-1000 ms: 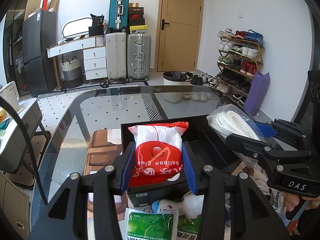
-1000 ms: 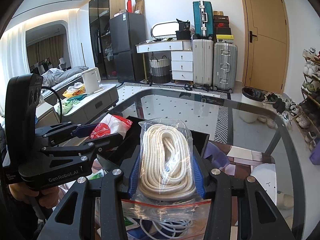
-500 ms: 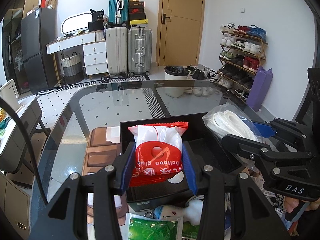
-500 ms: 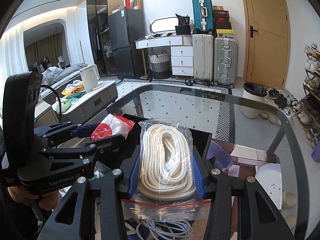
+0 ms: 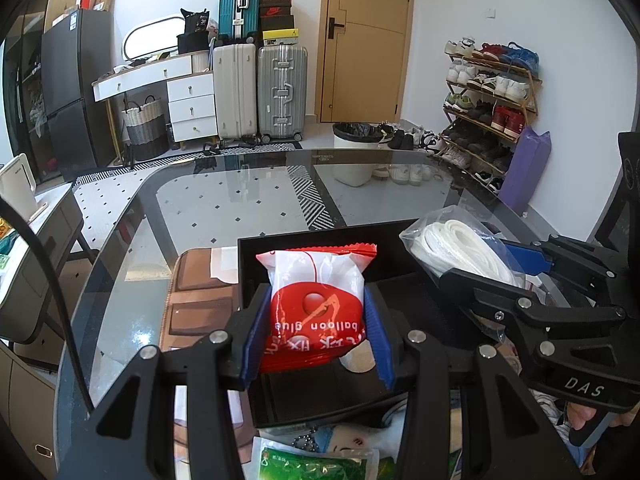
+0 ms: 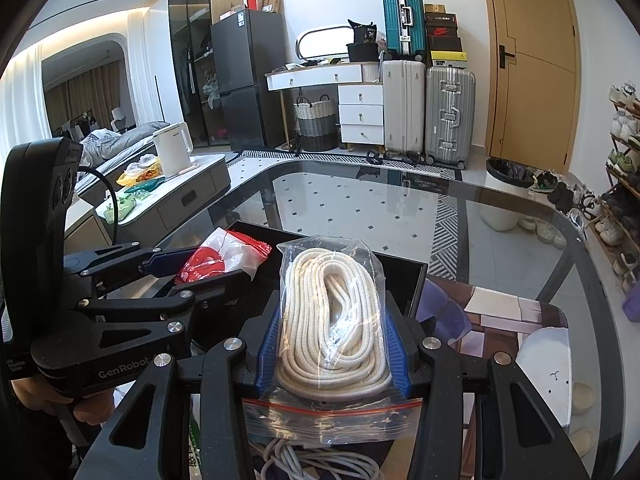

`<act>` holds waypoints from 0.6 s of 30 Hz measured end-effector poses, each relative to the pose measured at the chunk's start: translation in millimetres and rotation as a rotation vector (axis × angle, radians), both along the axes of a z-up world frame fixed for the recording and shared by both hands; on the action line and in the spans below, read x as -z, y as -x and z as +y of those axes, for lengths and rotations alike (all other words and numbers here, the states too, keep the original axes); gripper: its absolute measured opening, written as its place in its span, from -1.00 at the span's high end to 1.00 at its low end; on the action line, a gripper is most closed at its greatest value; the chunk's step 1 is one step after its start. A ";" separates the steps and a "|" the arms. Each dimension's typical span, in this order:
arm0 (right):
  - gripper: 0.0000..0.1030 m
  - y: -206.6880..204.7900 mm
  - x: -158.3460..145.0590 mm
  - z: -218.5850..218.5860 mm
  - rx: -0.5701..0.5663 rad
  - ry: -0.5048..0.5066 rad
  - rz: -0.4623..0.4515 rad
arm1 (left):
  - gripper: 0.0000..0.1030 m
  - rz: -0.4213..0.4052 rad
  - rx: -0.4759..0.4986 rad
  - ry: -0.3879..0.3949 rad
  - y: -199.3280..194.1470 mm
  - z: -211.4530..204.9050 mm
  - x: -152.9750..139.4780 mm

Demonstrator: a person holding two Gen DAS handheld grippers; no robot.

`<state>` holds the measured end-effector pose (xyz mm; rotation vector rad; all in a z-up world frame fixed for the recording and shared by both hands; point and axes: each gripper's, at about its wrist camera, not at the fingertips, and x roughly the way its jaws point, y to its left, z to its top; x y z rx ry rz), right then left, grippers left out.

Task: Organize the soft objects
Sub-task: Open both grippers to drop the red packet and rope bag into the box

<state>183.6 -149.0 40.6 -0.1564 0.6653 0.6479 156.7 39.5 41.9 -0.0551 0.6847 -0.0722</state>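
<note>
My left gripper (image 5: 316, 320) is shut on a red and white balloon glue packet (image 5: 316, 300) and holds it above a black open box (image 5: 320, 240) on the glass table. My right gripper (image 6: 334, 332) is shut on a clear zip bag of coiled white rope (image 6: 334, 320), also above the black box (image 6: 404, 276). The two grippers are side by side. The rope bag (image 5: 460, 252) shows at the right of the left wrist view. The packet (image 6: 224, 256) shows at the left of the right wrist view.
Below the grippers lie a green packet (image 5: 316, 464), a white soft toy (image 5: 348, 440) and a grey cable (image 6: 320, 460). The glass table (image 5: 224, 208) stretches ahead. A brown chair seat (image 5: 200, 296) shows under the glass. Suitcases, a door and a shoe rack stand behind.
Both grippers have risen and drawn back slightly with their loads; more of the table shows ahead. Both grips are unchanged.
</note>
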 end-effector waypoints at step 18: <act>-0.99 34.5 -16.0 -53.0 0.068 -0.042 -0.027 | -1.00 -0.075 0.002 -0.032 38.2 -4.2 -21.3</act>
